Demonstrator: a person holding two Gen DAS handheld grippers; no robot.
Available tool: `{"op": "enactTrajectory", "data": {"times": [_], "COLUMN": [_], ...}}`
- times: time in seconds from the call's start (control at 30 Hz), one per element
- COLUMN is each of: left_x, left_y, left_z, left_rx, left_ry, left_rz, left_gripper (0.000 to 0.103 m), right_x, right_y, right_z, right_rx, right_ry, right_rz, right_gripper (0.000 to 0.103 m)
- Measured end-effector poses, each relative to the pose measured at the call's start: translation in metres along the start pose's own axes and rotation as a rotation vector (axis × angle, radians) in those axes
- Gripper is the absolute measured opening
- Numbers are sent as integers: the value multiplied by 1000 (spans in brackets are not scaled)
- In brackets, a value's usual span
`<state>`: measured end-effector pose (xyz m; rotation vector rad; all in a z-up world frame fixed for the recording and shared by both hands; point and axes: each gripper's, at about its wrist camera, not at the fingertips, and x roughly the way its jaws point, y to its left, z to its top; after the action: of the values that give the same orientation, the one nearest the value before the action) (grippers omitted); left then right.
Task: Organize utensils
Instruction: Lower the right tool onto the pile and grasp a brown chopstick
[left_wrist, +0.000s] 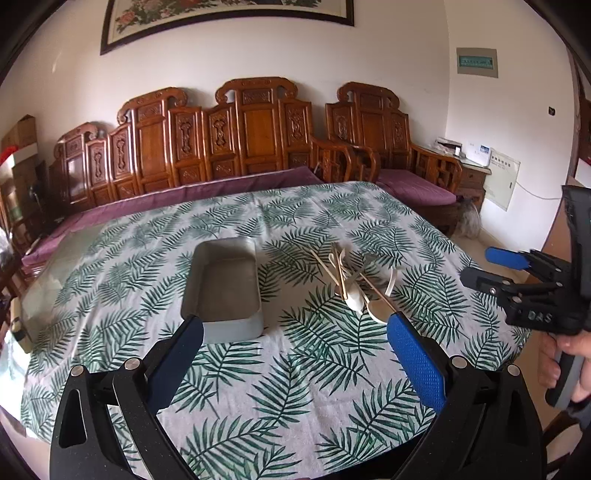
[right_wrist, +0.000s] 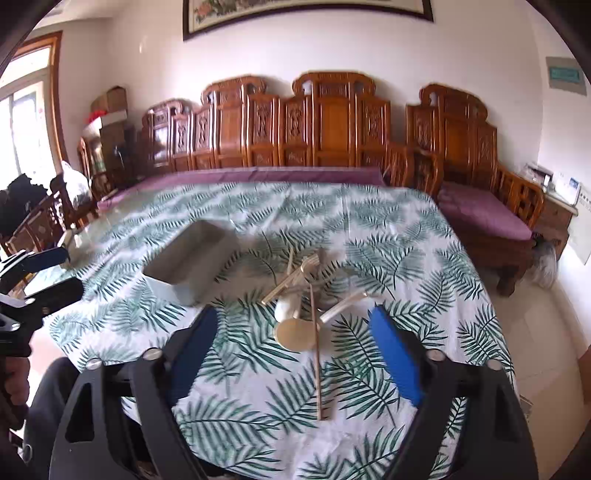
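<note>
Both grippers, left (left_wrist: 295, 332) and right (right_wrist: 293, 328), wide open above leaf-print tablecloth (left_wrist: 295, 387), tray (left_wrist: 225, 284) beside utensil pile (left_wrist: 354, 280).

Rig: two matte black handheld grippers, blue finger pads

Left gripper (left_wrist: 295, 328): angular black linkage arms, silver round screw heads at pivots, textured blue pads. Right gripper (right_wrist: 293, 325): same build; from the left view its body shows raised lettering "DAS". Bare-skinned hand (left_wrist: 565, 362) on grey-black handle; dark clothing at frame edge

Green fern-print tablecloth (left_wrist: 295, 369), grey tray (left_wrist: 225, 280), cream spoons (right_wrist: 295, 332).
</note>
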<state>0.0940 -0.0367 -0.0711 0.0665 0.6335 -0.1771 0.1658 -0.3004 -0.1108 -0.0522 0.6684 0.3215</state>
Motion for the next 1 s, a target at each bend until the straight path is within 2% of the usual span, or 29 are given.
{"op": "enactTrajectory", "data": {"times": [0.2, 0.27, 0.33, 0.5, 0.6, 0.7, 0.87, 0.9, 1.0], "left_x": [31, 41, 51, 76, 86, 100, 121, 125, 135], "left_y": [-8, -10, -11, -23, -26, -30, -35, -35, -38], "left_z": [-2, -3, -5, -8, -9, -8, -3, -3, 4], "left_rx": [33, 29, 29, 72, 83, 81, 72, 71, 77], "left_ry": [40, 58, 72, 106, 125, 150, 182, 185, 194], "left_rz": [-25, -39, -49, -61, -75, -85, -100, -102, -105], "left_gripper": [97, 97, 97, 97, 97, 97, 97, 97, 96], "right_x": [56, 78, 102, 136, 149, 154, 166, 166, 162], "right_y": [-23, -27, -30, -34, -39, -40, -44, -44, -49], "right_z": [-1, -7, -16, -31, -35, -37, -42, -42, -39], "right_rx": [-4, 4, 15, 29, 48, 57, 56, 57, 58], "right_ry": [127, 177, 236, 311, 336, 352, 399, 402, 391], "right_rz": [56, 81, 103, 111, 137, 161, 150, 152, 151], "right_gripper": [50, 44, 33, 19, 14, 13, 10, 6, 6]}}
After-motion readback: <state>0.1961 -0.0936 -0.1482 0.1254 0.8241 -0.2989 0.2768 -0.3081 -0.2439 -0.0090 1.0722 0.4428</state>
